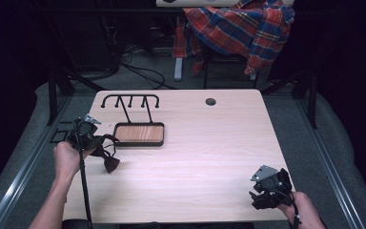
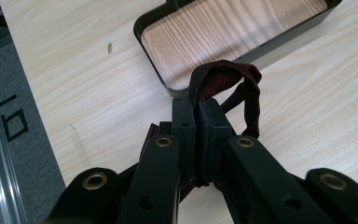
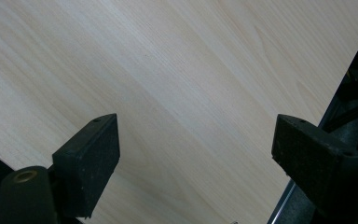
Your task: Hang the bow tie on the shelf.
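My left gripper is at the table's left edge, shut on a dark maroon hair tie; its loop sticks up past the closed jaws in the left gripper view. In the high view the hair tie hangs from the gripper just above the table. Right beyond it lies a black tray with a wooden bottom, part of a stand with a hooked rack. The tray sits just ahead of the jaws. My right gripper rests at the table's front right corner, open, with bare table between its pads.
The light wood table has a cable hole at the back. A plaid shirt hangs over a chair beyond the table. Cables lie on the floor behind. Metal rails run along both sides of the table.
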Available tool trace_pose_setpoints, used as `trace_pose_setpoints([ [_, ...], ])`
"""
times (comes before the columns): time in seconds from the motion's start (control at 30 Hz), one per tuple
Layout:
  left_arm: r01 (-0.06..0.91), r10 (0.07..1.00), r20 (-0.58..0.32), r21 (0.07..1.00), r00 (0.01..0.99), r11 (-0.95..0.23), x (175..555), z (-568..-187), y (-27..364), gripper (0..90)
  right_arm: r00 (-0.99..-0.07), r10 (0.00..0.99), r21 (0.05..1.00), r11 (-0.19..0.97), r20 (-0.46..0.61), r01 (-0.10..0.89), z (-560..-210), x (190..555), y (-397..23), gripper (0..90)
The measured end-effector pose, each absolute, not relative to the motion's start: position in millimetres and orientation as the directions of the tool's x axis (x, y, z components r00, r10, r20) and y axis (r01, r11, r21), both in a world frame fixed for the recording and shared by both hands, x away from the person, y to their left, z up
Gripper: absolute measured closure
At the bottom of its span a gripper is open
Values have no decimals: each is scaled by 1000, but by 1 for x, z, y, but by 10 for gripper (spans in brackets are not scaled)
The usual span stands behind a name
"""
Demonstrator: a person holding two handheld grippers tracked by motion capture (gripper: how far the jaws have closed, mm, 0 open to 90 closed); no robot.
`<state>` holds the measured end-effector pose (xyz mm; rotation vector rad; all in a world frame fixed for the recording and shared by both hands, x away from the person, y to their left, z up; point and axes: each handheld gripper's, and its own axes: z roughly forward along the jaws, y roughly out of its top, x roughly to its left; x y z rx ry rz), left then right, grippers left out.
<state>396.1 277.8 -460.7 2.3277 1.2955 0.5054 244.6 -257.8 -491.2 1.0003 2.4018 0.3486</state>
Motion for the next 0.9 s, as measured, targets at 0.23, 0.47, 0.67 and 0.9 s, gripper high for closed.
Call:
trace_pose_setpoints([
  [0.23, 696, 862, 112, 543, 494, -470, 401, -453, 278, 864, -595, 718, 414, 695, -361, 587, -491, 245, -258, 148],
  [0.47, 681, 855, 119, 554, 505, -479, 404, -445, 273, 864, -593, 720, 418, 693, -361, 588, -491, 244, -257, 149],
  [0.67, 683, 853, 127, 545, 506, -486, 406, -444, 273, 864, -593, 720, 417, 693, -360, 588, -491, 244, -257, 148],
  [0.9, 680, 858, 127, 558, 497, -476, 408, -437, 277, 864, -593, 719, 416, 694, -361, 588, -491, 245, -257, 149],
])
